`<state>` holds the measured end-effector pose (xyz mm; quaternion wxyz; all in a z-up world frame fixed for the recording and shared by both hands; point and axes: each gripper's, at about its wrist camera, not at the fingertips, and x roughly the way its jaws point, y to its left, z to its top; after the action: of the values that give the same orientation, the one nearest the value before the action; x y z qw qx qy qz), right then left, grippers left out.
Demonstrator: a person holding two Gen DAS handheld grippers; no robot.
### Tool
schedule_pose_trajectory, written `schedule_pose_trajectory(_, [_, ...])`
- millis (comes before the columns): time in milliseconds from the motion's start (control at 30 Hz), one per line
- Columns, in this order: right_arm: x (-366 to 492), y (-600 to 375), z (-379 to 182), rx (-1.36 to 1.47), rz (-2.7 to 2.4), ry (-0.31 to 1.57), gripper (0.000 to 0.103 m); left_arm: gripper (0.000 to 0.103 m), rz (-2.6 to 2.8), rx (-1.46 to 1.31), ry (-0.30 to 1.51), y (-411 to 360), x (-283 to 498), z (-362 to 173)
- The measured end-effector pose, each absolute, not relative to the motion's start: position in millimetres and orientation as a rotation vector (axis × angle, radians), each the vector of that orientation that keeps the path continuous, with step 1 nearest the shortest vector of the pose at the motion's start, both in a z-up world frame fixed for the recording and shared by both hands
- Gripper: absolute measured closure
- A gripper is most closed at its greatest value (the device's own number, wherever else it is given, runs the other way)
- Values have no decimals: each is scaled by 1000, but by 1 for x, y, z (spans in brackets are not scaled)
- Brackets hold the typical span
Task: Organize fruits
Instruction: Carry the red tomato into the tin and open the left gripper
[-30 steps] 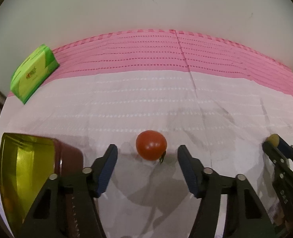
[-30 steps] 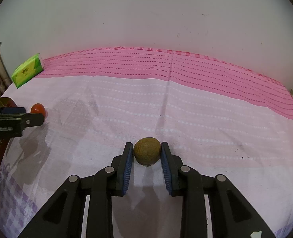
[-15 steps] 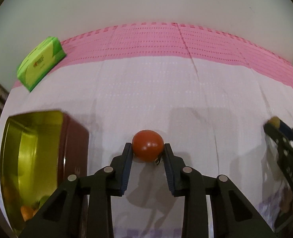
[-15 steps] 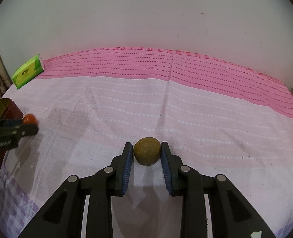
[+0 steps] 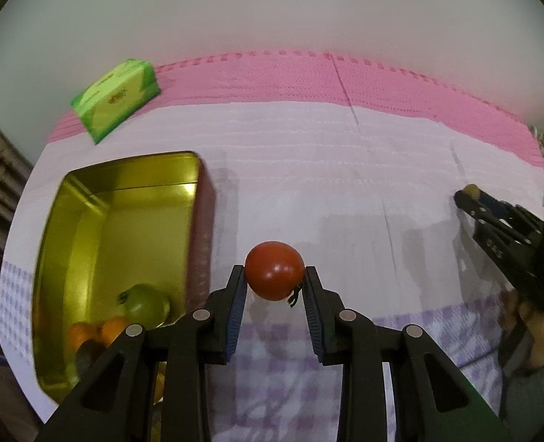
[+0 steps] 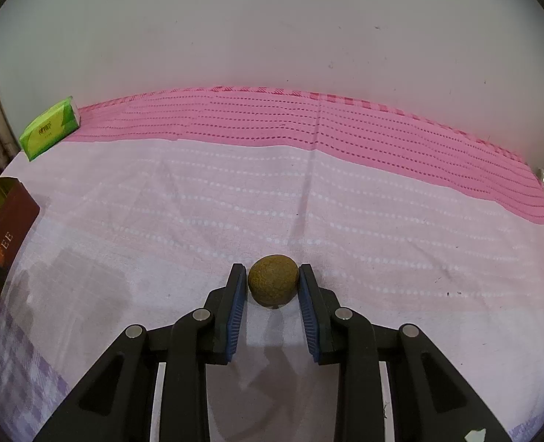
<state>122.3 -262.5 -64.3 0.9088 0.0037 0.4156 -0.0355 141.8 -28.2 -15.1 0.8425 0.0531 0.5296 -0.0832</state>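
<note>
Two hand-held grippers show, each pinching one fruit. Left hand-held gripper (image 5: pixel 274 287) has its blue pads pressed on both sides of a red tomato (image 5: pixel 274 275), held clear above the cloth, its dark stem end at the lower right by the right pad. Right hand-held gripper (image 6: pixel 272 286) is clamped on a brown kiwi (image 6: pixel 273 279), the pads against its sides; its shadow falls on the cloth right below.

Left of the tomato and just beside it stands an open tin (image 5: pixel 183 169), gold inside and dark red outside. In its near end lie a green fruit (image 5: pixel 147 304) and two orange fruits (image 5: pixel 99 331), touching one another. From the right wrist view the tin sits at the far left edge, well apart from the kiwi.

Both fruits hang over a tabletop covered by a cloth (image 6: pixel 345 221): pale pink with dotted white rows in the middle, a deeper pink band at the back, lilac checks at the near edge. A green tissue pack (image 5: pixel 119 99) lies on the back left of the cloth, tilted. Behind the tabletop rises a plain whitish wall (image 6: pixel 272 37).
</note>
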Motion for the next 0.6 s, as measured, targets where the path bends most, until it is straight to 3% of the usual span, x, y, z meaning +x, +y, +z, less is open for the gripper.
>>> schedule_pose_trajectory(600, [122,-262,-64,-1,-79,858,76,71,35,9,1077,117,119,29])
